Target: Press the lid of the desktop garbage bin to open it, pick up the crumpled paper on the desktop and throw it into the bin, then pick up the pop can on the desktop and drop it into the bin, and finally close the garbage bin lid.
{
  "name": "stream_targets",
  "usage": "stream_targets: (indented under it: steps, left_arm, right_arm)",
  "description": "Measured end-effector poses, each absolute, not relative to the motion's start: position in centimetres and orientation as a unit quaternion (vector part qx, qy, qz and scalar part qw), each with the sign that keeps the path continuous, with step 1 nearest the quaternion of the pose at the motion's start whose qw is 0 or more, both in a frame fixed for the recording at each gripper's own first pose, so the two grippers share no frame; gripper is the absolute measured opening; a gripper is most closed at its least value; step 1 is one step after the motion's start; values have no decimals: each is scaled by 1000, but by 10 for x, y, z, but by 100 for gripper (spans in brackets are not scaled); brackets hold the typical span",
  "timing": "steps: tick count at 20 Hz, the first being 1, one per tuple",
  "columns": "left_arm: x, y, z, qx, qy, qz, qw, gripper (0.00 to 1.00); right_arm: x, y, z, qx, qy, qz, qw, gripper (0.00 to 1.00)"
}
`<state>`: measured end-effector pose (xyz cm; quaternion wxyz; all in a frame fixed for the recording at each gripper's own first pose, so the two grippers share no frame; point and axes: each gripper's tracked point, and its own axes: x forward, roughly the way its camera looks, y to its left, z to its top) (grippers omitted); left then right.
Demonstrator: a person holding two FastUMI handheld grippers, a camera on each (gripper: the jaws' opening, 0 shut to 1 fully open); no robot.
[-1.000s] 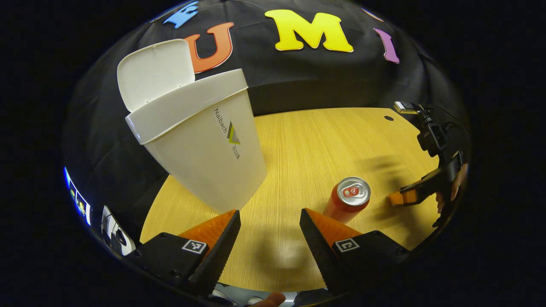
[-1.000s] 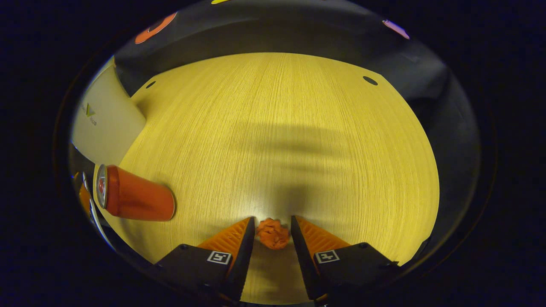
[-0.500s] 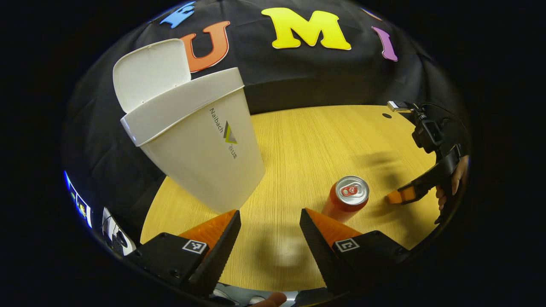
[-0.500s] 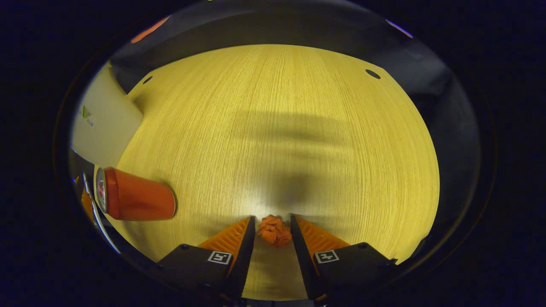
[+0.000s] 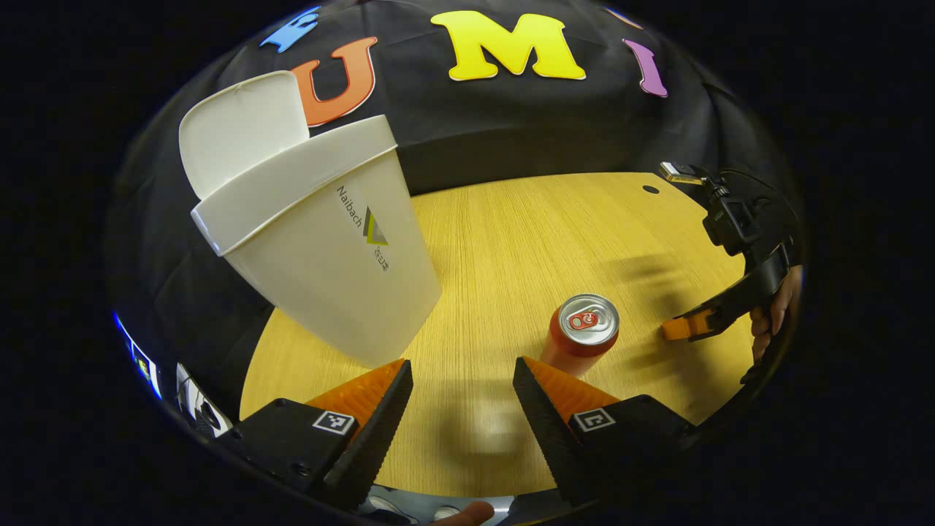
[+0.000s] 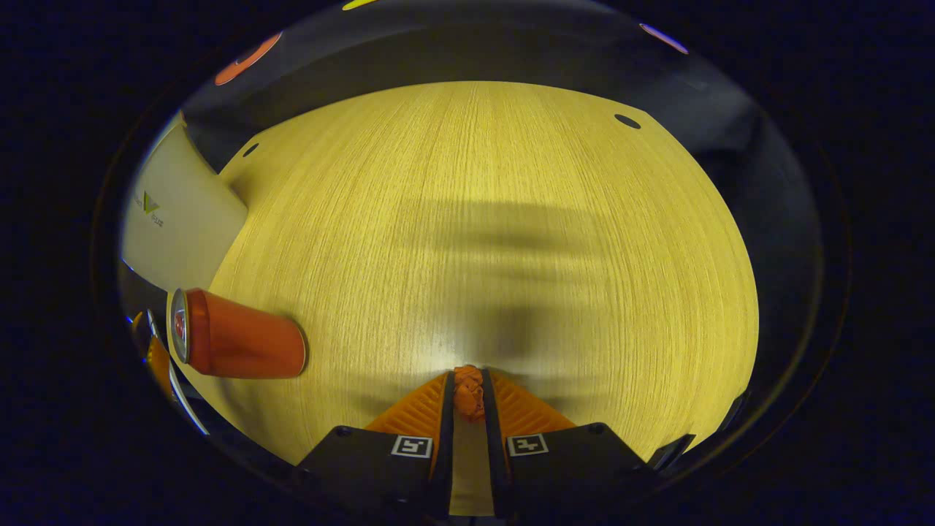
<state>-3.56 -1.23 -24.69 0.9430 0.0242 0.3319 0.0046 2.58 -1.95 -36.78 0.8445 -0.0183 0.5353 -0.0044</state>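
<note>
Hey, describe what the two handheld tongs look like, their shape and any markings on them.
Both the left tongs and the right tongs have two wedge-shaped fingers with ribbed inner faces on black blocky bodies. Each body carries a small square black-and-white marker. In the left gripper view, the right tongs show a black frame with a camera on top, held by a hand.

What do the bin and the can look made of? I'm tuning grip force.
Garbage bin: likely plastic, smooth matte off-white walls with a moulded rim band. Pop can: likely thin aluminium, with a shiny silver top, a pull tab and a glossy red side.
</note>
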Motion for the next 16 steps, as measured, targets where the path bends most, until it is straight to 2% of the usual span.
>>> stream_targets:
  steps: [4, 9, 11, 12, 16]
  left_arm:
    - [-34, -22, -249, -3, 337, -8, 941, 93]
    - [-31, -29, -234, -15, 311, -28, 950, 93]
    - [-31, -29, -225, -19, 294, -37, 955, 96]
    - [-31, -26, -220, -20, 285, -37, 958, 93]
    - [-38, -17, -206, -31, 260, -43, 964, 93]
  right_arm:
    - [25, -40, -341, -10, 514, -26, 858, 23]
    - [37, -51, -288, -2, 475, -40, 879, 23]
    - [50, -44, -258, 0, 453, -37, 891, 22]
    - [58, -38, -239, -2, 440, -31, 898, 23]
    - [81, 4, -174, -27, 383, 2, 923, 22]
